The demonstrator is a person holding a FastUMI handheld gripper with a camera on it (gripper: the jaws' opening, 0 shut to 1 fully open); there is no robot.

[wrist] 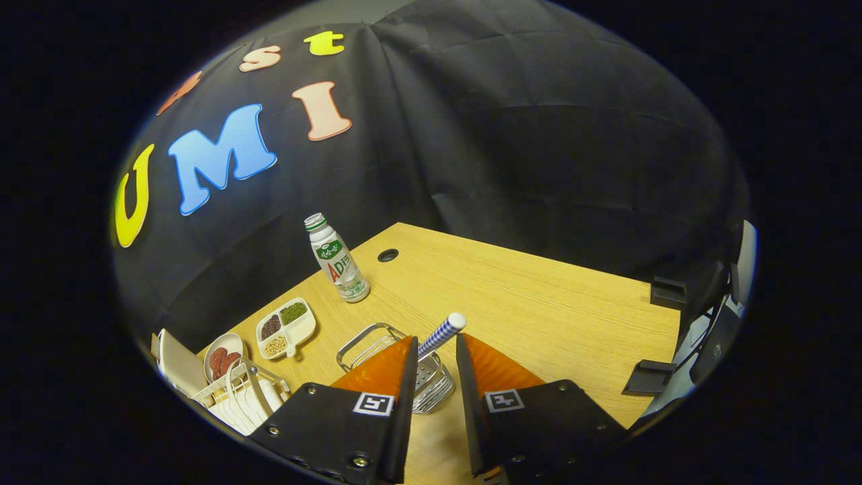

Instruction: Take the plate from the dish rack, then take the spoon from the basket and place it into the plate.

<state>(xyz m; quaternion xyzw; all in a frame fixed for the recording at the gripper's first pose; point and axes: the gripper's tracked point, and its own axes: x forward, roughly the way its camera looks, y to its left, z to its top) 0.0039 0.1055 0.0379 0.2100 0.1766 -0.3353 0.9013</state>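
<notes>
At the bottom of the frame the gripper [436,347] stands open, a clear gap between its two fingers and nothing held. In that gap, just ahead of the tips, the spoon [441,335] rises by its checked handle, white rounded end uppermost; its long axis leans up and to the right, closer to the left finger than to the right, touching neither as far as I can tell. Its lower part drops into the wire basket [377,337], which sits mostly behind the left finger, so the bowl end is hidden. My reading is that the coming move turns on closing squarely across that slanted handle. At lower left stands the dish rack [232,397], and just beyond it a plate [225,347] lies flat on the table [539,303], seemingly already holding reddish pieces. Next to it is a divided dish [286,328] with three fillings, dark, green and pale. Farther back, centre-left, an upright bottle [337,259]
</notes>
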